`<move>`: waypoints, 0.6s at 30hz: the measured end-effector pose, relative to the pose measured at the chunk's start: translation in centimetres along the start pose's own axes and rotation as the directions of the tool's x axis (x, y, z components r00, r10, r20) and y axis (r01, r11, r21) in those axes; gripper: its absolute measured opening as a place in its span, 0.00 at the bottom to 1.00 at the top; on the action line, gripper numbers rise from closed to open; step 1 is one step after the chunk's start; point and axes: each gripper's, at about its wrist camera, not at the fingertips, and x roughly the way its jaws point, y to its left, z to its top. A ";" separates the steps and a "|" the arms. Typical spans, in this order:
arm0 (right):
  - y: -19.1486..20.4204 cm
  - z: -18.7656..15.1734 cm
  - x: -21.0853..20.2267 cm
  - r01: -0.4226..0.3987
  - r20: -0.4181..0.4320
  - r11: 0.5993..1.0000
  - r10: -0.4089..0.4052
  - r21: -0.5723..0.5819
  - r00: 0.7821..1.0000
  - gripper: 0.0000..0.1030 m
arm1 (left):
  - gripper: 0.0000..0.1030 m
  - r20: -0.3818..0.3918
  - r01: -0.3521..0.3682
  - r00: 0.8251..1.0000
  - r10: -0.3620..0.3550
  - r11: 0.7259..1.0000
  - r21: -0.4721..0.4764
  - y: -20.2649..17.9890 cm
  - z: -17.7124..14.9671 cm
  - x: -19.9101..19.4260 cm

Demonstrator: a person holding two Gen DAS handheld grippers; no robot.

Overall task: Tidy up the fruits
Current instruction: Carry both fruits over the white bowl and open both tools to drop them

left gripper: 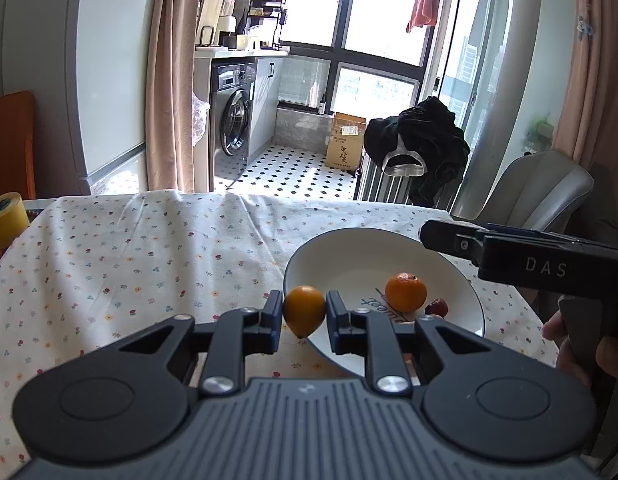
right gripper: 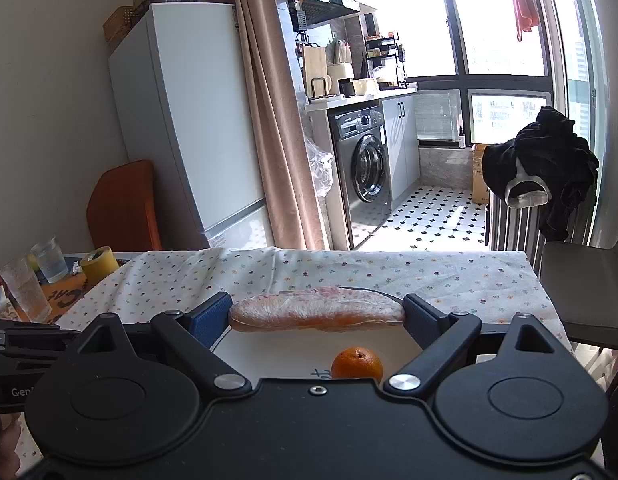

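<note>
1. Left gripper (left gripper: 305, 314) was clamped on a yellow-orange fruit (left gripper: 304, 310) at the near rim of the bowl (left gripper: 349, 248).
2. Right gripper (right gripper: 317, 314) held a wrapped carrot (right gripper: 317, 314) endwise, its long axis crosswise above the bowl.
3. An orange (left gripper: 406, 292) lay inside, beyond both.

Between the black left gripper's (left gripper: 304, 314) blue-padded fingers sits a yellow-orange fruit (left gripper: 304, 310). Just beyond it, a white bowl (left gripper: 333, 256) holds a deeper orange mandarin (left gripper: 405, 291) and a small dark red fruit (left gripper: 436, 306). Beneath lies a white tablecloth (left gripper: 149, 248) dotted with tiny coloured flowers.
</note>
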 end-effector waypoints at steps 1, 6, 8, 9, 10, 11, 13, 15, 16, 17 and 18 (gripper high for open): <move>-0.3 -0.2 0.3 0.001 -0.005 1.000 -0.001 0.006 1.000 0.86 | 0.21 -0.004 0.002 1.000 -0.002 1.000 0.005 -0.2 0.1 0.3; -1.0 -1.0 1.4 0.000 -0.028 1.000 0.000 0.019 1.000 0.86 | 0.21 -0.026 0.009 1.000 -0.009 1.000 0.022 -0.9 0.4 2.2; -1.1 -1.2 1.6 -0.003 -0.035 1.000 0.004 0.022 0.999 0.86 | 0.21 -0.033 0.010 0.999 -0.009 0.999 0.032 -1.3 0.4 2.9; -1.1 -1.3 1.8 -0.005 -0.040 1.000 0.006 0.026 0.999 0.86 | 0.21 -0.035 0.008 0.999 -0.007 0.999 0.039 -1.5 0.4 3.2; -1.2 -1.4 1.9 -0.007 -0.043 1.000 0.008 0.030 0.999 0.86 | 0.21 -0.040 0.008 0.999 -0.006 0.999 0.042 -1.7 0.4 3.5; -1.2 -1.5 2.0 -0.010 -0.049 0.999 0.011 0.034 0.999 0.86 | 0.23 -0.044 0.007 0.999 -0.005 0.999 0.041 -1.8 0.3 3.7; -1.3 -1.6 2.1 -0.014 -0.054 0.999 0.016 0.038 0.998 0.86 | 0.25 -0.063 0.011 0.998 -0.009 0.999 0.039 -1.8 0.3 4.1; -1.3 -1.7 2.2 -0.019 -0.059 0.999 0.021 0.043 0.998 0.86 | 0.25 -0.062 0.007 0.998 -0.004 0.999 0.034 -1.6 0.3 4.2; -1.3 -1.8 2.2 -0.020 -0.060 0.999 0.023 0.045 0.998 0.86 | 0.25 -0.061 -0.003 0.998 0.005 0.999 0.034 -1.4 0.2 4.1; -1.3 -1.8 2.3 -0.020 -0.061 0.999 0.023 0.046 0.998 0.86 | 0.25 -0.060 -0.008 0.998 0.010 0.999 0.033 -1.3 0.2 4.1; -1.2 -1.9 2.2 -0.021 -0.062 0.999 0.024 0.045 0.998 0.86 | 0.25 -0.060 -0.014 0.998 0.016 0.999 0.030 -1.1 0.2 4.0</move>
